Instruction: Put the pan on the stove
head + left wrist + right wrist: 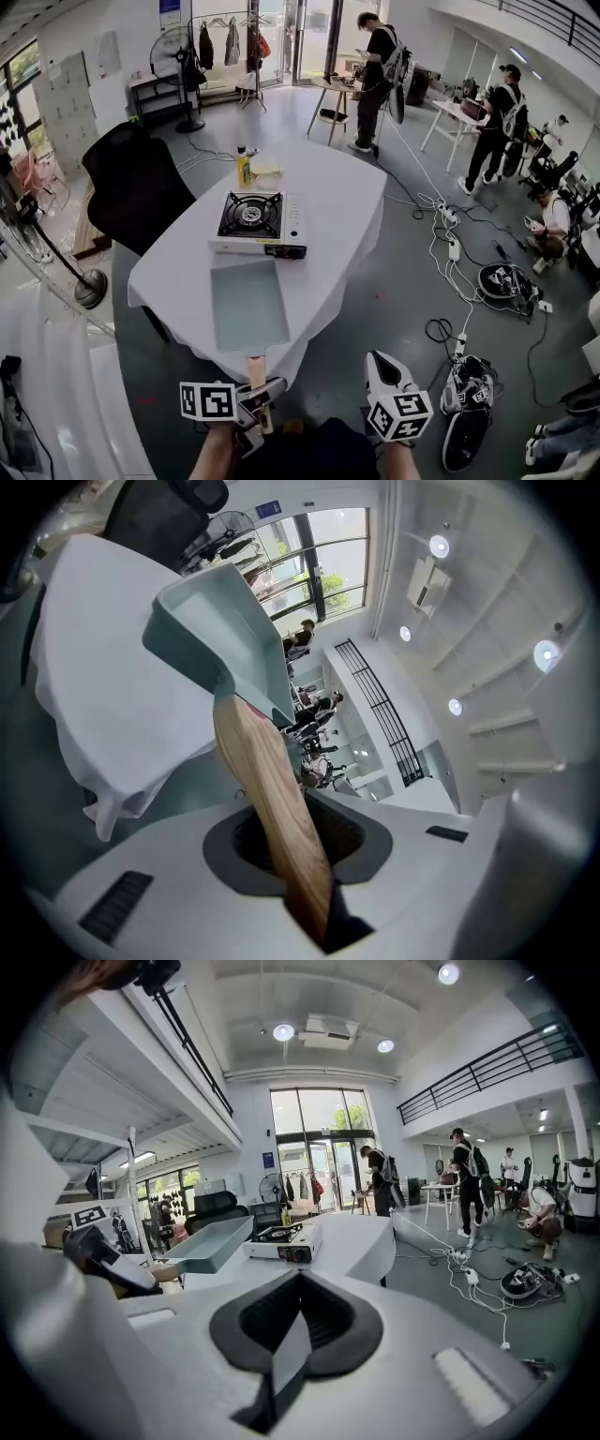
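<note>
Pan (247, 305) held above near end of table (337, 202), short of stove (255, 223). L gripper (267, 388) jaws nearly closed, pinching wooden handle (272, 808). R gripper (378, 364) beside pan, not touching it; jaws pressed together, empty.

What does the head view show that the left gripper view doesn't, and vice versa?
Head view only: the white portable gas stove with a black burner, the yellow bottle behind it, and the right gripper. Left gripper view only: the round ceiling lights. Both: the pale grey-green rectangular pan, the white-clothed table, and the pan's wooden handle clamped in the left gripper.
</note>
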### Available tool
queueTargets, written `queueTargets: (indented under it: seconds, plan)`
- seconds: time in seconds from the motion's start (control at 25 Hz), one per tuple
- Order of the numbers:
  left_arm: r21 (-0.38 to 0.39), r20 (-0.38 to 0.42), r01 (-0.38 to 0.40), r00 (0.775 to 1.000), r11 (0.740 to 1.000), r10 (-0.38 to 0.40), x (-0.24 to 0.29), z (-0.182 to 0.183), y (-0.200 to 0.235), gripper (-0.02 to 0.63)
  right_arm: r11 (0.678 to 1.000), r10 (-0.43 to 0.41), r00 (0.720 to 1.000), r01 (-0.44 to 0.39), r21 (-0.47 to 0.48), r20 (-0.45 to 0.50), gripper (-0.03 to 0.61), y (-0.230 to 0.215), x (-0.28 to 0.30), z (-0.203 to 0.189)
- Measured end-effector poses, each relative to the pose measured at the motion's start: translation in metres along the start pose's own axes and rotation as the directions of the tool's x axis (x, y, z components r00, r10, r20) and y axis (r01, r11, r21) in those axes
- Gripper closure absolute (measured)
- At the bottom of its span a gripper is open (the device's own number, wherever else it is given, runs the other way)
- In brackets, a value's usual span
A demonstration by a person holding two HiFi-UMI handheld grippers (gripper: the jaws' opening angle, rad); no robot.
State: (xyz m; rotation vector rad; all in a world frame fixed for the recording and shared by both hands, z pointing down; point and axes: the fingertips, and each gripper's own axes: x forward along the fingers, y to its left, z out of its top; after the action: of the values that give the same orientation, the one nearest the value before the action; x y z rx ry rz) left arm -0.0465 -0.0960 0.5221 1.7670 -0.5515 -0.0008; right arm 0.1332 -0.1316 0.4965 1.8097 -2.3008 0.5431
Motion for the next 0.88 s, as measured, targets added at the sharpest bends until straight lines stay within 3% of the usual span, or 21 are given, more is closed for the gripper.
queueTargets:
  seconds: [0.28,0.44,0.64,0.88]
  plan:
    - [-0.057,-0.021,-0.010,1.000,0.998,0.009,0.000,-0.021,0.014,0.541,1.000,0.021,0.998,-0.020,0.013,-0.066,0.578,0.006,0.000,-0.030]
    - [-0.072,-0.015,-0.003,1.000,0.997,0.002,0.019,-0.015,0.012,0.538,0.999,0.039,0.997,-0.039,0.010,-0.073,0.578,-0.007,0.010,-0.029]
    - [-0.051,-0.013,-0.018,1.000,0.999,0.018,0.055,0.013,0.009,0.538,0.998,0.057,0.996,-0.055,0.018,-0.074,0.578,-0.038,0.039,-0.018]
    - [-0.041,0.034,-0.015,0.999,0.999,0.016,0.131,0.072,0.000,0.538,0.996,0.094,0.994,-0.094,0.002,-0.064,0.578,-0.099,0.099,0.017]
